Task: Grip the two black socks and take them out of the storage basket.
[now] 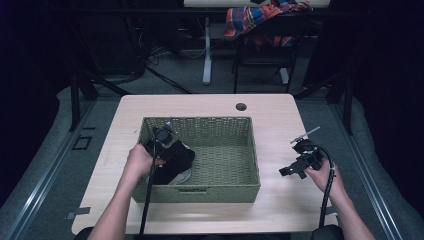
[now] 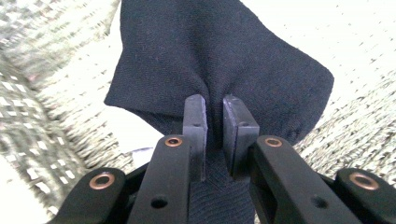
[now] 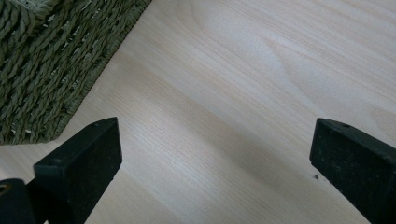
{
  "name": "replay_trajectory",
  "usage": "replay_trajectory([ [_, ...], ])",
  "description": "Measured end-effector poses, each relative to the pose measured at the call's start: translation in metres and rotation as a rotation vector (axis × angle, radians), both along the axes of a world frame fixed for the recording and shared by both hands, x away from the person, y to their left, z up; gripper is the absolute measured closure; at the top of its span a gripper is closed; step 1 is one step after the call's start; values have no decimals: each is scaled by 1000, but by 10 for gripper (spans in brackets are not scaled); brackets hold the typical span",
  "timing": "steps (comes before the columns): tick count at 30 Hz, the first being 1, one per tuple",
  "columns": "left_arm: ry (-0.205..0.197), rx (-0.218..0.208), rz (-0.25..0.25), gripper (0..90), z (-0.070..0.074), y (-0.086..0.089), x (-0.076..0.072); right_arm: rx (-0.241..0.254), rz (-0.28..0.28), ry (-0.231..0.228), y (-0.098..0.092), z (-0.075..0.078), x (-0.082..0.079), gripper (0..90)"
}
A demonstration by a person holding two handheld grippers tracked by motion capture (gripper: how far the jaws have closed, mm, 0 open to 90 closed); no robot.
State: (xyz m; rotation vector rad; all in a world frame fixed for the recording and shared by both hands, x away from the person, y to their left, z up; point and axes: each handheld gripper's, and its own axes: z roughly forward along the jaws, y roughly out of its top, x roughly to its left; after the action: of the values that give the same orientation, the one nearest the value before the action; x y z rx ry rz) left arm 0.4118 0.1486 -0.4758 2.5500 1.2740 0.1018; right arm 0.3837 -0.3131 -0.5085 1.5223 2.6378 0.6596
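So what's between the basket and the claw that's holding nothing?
Just bare wooden table. In the high view, nothing lies between the woven basket and the open right claw; the right gripper view shows plain wood there too.

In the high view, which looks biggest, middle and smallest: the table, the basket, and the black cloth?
Largest to smallest, as they look from above:
1. The pale wooden table.
2. The green woven rectangular basket standing on it.
3. The black fabric piece inside the basket, pinched by the left tool.
None look alike in size.
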Motion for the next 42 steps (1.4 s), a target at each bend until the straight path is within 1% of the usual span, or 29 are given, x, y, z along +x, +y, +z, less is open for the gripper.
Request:
replay_trajectory([
  [1,-5,2,-1,813,3,1,-1,3,1,5,0,0,0,20],
  [3,-17,-1,-2,813,7,2,-2,-13,22,18,-1,1,1,20],
  [5,-27,-3,-3,813,11,3,-3,-18,28,21,-1,2,2,20],
  [6,-29,0,-6,813,12,3,-3,1,2,6,0,0,0,20],
  [7,-32,0,-5,812,13,4,-3,0,0,1,0,1,0,20],
  [11,-36,-3,-5,812,17,5,-3,-23,24,12,-3,2,1,20],
  [14,-37,-2,-8,812,18,5,-3,-23,21,11,-2,2,1,20],
  [15,-39,-5,-10,812,20,6,-2,-11,7,3,-1,1,0,20],
  [17,-37,-6,-8,812,22,6,-2,-10,15,5,-2,2,1,20],
  [18,-45,-6,-10,812,23,5,-1,-10,15,5,-2,2,1,20],
  [19,-46,-8,-11,812,24,5,-1,-19,23,9,-3,2,1,20],
  [20,-43,-5,-16,812,25,5,-1,-10,-1,-2,-3,1,0,20],
  [21,-47,-4,-16,812,26,4,-1,-10,-1,-2,-3,1,0,20],
  [22,-48,-1,-17,812,27,4,0,-13,17,9,-4,2,1,20],
  [23,-46,1,-17,812,28,4,0,-19,27,14,-5,3,2,20],
  [24,-51,0,-17,812,30,5,1,-5,2,1,-3,1,0,20],
  [25,-47,0,-20,812,32,5,2,-20,18,5,-3,2,1,20],
  [27,-56,7,-21,812,36,5,3,-22,23,7,-3,3,1,20],
  [28,-56,9,-25,812,38,5,3,-14,6,-1,-3,2,0,20],
  [30,-57,11,-29,812,42,5,2,-5,8,3,-4,1,0,20],
  [31,-61,12,-30,812,44,6,2,-25,28,18,-5,3,1,20],
  [32,-64,15,-29,812,46,6,2,-25,28,18,-5,3,1,20],
  [33,-63,11,-30,812,48,7,2,-7,2,3,-3,1,0,20],
  [35,-63,7,-33,812,52,8,2,-7,-1,1,-3,2,0,20],
  [36,-70,8,-36,812,56,10,1,-7,1,0,-3,1,0,20],
  [37,-70,8,-36,812,56,10,1,-12,-1,-4,-3,1,0,20],
  [40,-74,8,-40,812,62,12,0,5,0,2,-2,1,0,20],
  [41,-77,6,-35,812,63,12,0,-6,1,-1,-3,1,0,20],
  [42,-80,4,-38,812,66,13,0,6,0,1,-2,1,0,20],
])
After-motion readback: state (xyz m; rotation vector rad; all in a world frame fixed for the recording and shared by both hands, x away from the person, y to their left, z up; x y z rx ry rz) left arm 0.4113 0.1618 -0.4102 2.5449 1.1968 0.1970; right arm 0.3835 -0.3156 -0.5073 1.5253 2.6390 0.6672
